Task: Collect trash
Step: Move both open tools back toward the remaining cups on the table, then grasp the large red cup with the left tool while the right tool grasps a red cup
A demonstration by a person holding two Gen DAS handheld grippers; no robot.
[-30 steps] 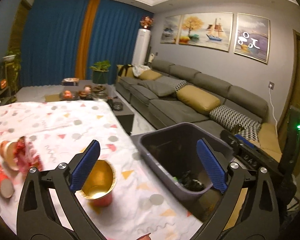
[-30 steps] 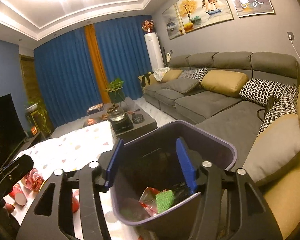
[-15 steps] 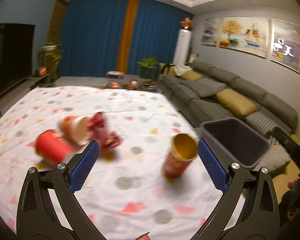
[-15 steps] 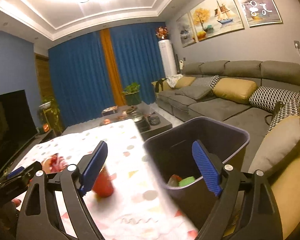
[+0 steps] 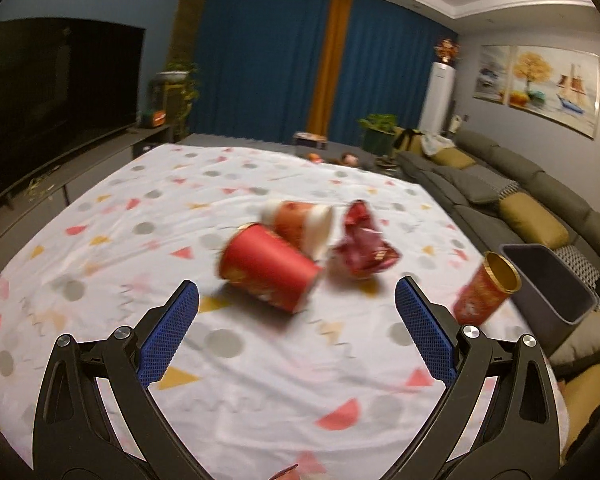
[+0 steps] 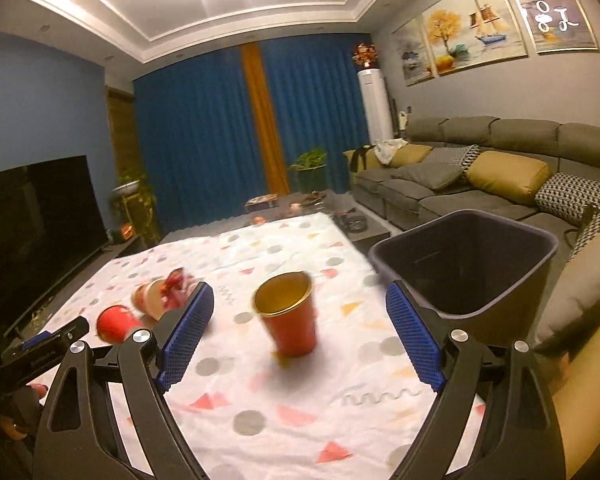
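- Trash lies scattered on the worktop (image 5: pixel 100 240), which is covered by a white cloth printed with dots and triangles.
- Ahead of my left gripper (image 5: pixel 296 320), a red paper cup (image 5: pixel 268 266) lies on its side, roughly between the lines of my two jaws but beyond their tips, not touching them.
- Just behind it lies a second tipped cup (image 5: pixel 300 224) with a white rim, touching or nearly touching the red one (motion blur makes it hard to say).
- To the right of those two sits a crumpled red wrapper (image 5: pixel 366 250), close beside the white-rimmed cup.
- My left jaws are spread wide and hold nothing.
- In front of my right gripper (image 6: pixel 300 332) stands an upright red cup with a gold inside (image 6: pixel 288 314), between the jaw lines and a little past the tips, apart from both blue pads.
- My right jaws are also spread wide and empty.
- Beside the worktop's right edge, a dark grey bin (image 6: pixel 496 240) stands with its mouth open, just behind my right-hand jaw.
- A grey sofa (image 6: pixel 460 184) runs along the wall past the bin.
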